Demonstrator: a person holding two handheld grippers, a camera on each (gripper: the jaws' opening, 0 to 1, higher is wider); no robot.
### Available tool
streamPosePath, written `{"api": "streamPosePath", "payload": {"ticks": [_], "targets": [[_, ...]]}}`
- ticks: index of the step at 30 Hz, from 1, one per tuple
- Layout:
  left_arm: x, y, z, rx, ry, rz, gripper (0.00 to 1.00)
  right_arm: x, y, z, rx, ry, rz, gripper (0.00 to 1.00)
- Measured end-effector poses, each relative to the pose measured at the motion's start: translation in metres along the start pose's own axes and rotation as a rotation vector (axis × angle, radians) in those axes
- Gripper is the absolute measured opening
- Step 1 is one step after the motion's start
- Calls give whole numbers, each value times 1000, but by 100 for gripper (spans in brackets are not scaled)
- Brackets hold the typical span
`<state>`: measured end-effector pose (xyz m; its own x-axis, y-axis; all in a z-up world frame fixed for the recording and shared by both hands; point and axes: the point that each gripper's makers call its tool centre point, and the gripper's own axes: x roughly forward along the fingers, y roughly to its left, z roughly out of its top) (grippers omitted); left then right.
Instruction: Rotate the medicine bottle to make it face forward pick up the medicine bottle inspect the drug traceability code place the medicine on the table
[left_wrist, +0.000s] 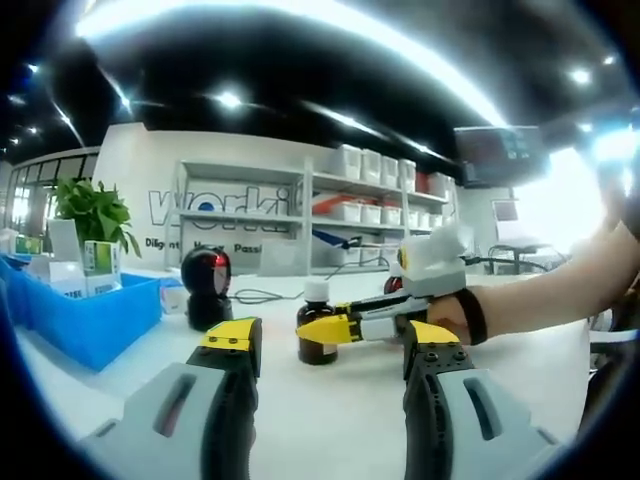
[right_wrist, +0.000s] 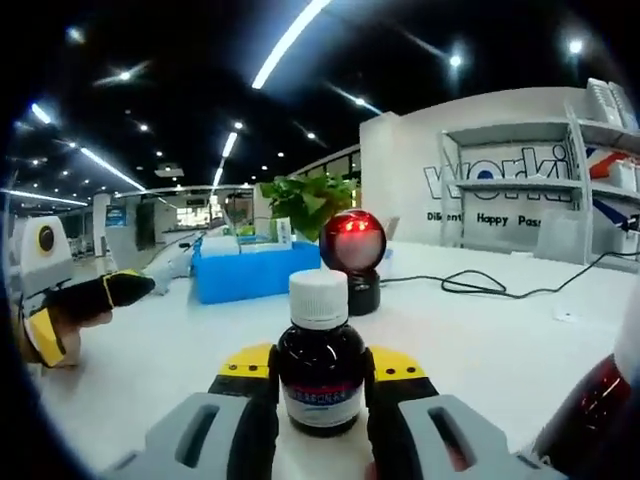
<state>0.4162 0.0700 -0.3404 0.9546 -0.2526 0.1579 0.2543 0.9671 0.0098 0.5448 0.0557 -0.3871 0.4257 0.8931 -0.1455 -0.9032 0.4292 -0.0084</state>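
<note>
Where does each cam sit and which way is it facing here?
Left gripper view: rides the left claw, low over the white table, looking at the medicine bottle between the right claw's jaws; a forearm enters from the right.
Right gripper view: rides the right claw, jaws on either side of the medicine bottle, facing the barcode scanner and blue bin; left claw at left.
Shared: bottle, scanner, bin, plant, shelves.

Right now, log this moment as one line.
right gripper: shut on medicine bottle | bottle: upright on table | left gripper: open, empty | scanner: behind bottle
</note>
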Motion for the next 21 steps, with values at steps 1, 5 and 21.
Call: {"api": "streamPosePath", "payload": {"ticks": [1, 5, 21], "targets": [[0, 0, 0, 0, 0, -1, 48, 0, 1, 0, -5, -1, -5, 29], [0, -1, 0, 4, 2, -5, 48, -4, 6, 1, -4, 6, -68, 28], [-1, 2, 1, -4, -7, 8, 48, -8, -9, -2, 50, 18, -418, 28]]}}
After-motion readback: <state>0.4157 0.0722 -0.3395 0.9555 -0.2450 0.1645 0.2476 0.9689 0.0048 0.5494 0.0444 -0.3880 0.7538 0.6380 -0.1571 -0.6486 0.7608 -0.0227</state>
